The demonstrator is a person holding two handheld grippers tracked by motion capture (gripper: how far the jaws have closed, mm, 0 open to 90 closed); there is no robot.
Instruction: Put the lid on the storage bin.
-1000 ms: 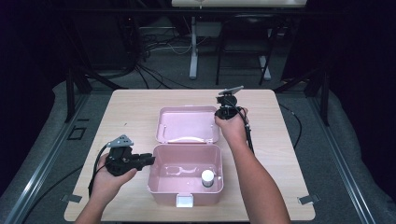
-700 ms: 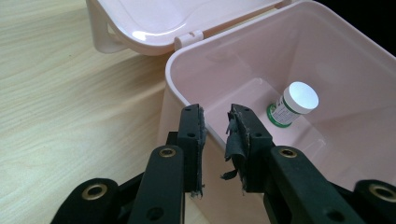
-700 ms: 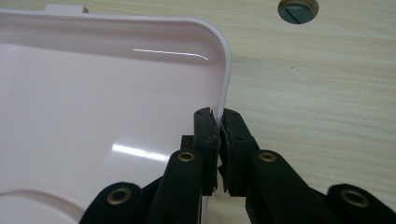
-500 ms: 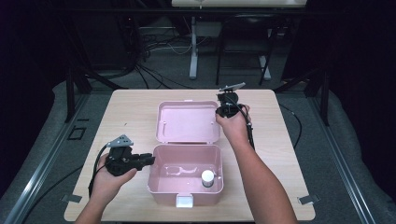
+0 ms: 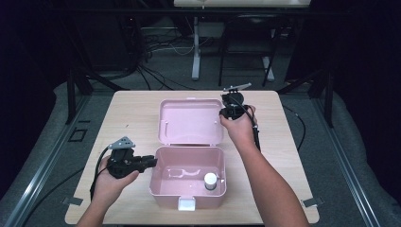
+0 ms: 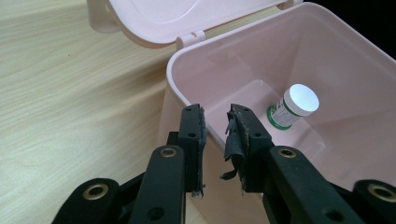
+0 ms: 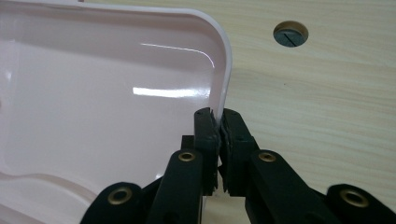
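Pinching the lid (image 7: pixel 116 93) edge, the right gripper (image 7: pixel 218 122) holds it half raised at twelve o'clock of the box (image 5: pixel 187 177). Left gripper (image 6: pixel 217 119), jaws apart, straddles the box wall. Bottle (image 6: pixel 293 106) inside; closing remains.

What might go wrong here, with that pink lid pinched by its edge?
The right tool grips the lid only by its thin rim, so the lid could slip free and drop. The left tool straddles the wall of the box without pressing it, so the box might slide or tip if the lid is pulled. The small bottle inside could roll.
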